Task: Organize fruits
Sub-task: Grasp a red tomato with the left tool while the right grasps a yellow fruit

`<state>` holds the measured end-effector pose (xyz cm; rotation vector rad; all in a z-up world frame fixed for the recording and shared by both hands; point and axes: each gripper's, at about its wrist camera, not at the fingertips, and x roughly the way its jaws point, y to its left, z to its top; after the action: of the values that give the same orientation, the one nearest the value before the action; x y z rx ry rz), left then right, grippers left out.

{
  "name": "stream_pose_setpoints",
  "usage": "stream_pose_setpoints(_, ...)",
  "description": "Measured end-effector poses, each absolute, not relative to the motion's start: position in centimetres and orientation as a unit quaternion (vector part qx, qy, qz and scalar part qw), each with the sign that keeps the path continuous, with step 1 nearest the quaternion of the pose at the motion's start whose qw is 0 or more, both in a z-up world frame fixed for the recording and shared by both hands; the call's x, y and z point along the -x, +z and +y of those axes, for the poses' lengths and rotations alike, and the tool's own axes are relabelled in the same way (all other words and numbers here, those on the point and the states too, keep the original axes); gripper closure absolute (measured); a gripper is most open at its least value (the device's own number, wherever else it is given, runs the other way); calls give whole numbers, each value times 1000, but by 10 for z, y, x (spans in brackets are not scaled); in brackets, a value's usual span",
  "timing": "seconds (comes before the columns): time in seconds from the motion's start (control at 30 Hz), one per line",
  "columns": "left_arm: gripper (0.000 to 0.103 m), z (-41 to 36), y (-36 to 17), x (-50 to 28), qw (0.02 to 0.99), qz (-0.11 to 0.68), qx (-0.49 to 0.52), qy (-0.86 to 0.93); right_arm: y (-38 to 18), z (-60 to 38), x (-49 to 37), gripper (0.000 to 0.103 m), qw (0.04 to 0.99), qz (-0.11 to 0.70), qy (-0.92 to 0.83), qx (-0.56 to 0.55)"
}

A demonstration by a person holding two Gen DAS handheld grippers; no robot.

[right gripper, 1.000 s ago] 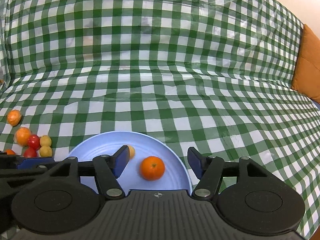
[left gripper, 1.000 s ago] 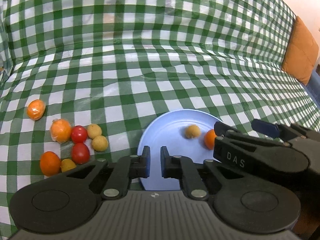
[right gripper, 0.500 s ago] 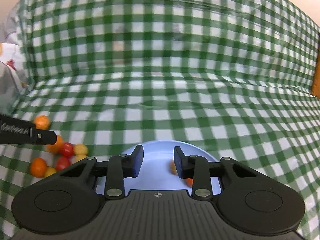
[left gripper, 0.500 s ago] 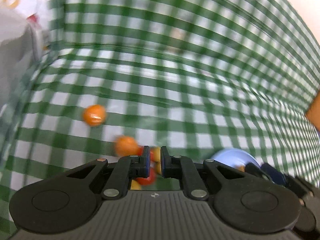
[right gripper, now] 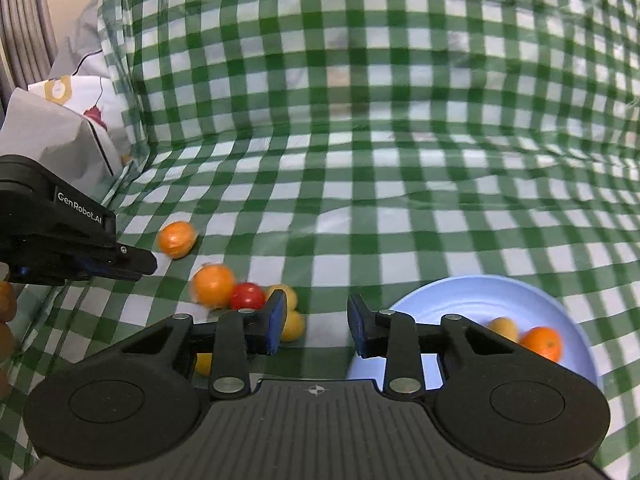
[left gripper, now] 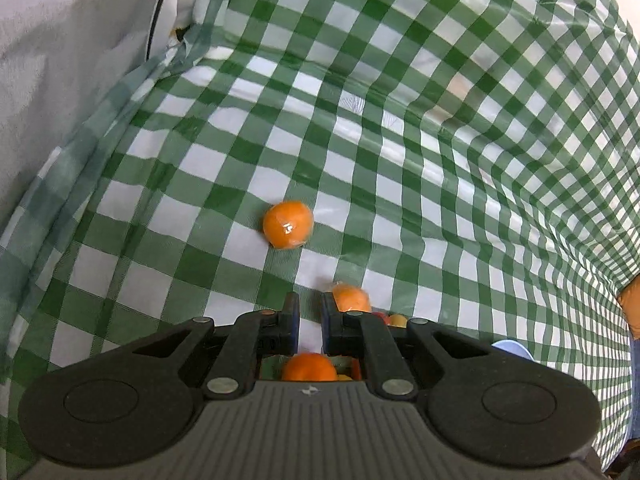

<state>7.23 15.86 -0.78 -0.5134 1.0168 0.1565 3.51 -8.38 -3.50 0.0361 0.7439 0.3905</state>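
hovering over loose round oranges on the green checked tablecloth, the left gripper is pinched shut, empty. right gripper sits part open on nothing, beside the light blue round plate.

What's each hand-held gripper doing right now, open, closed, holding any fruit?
Left hand-held gripper: closed, holding nothing.
Right hand-held gripper: jaws apart, nothing between them, holding nothing.
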Motion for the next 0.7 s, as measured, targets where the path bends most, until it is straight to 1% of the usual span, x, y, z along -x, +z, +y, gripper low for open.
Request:
stream_pose_setpoints(0.3, 92, 130, -25, -83, 826, 509, 241, -25, -54, -66, -51, 68, 899, 386, 205, -24)
stream_pose_setpoints(0.53, 92, 126, -35, -86, 814, 520, 257, -31, -73, -56, -73, 68, 888, 411, 205, -4)
stream_pose_setpoints(0.6, 91, 124, -37, -91, 811, 524, 258, -35, -76, -53, -76, 76, 884, 419, 210, 3)
stream_pose_setpoints(0.7, 89, 122, -40, -94, 807, 531, 256, -33, -74, -53, -73, 76, 884, 416, 214, 20)
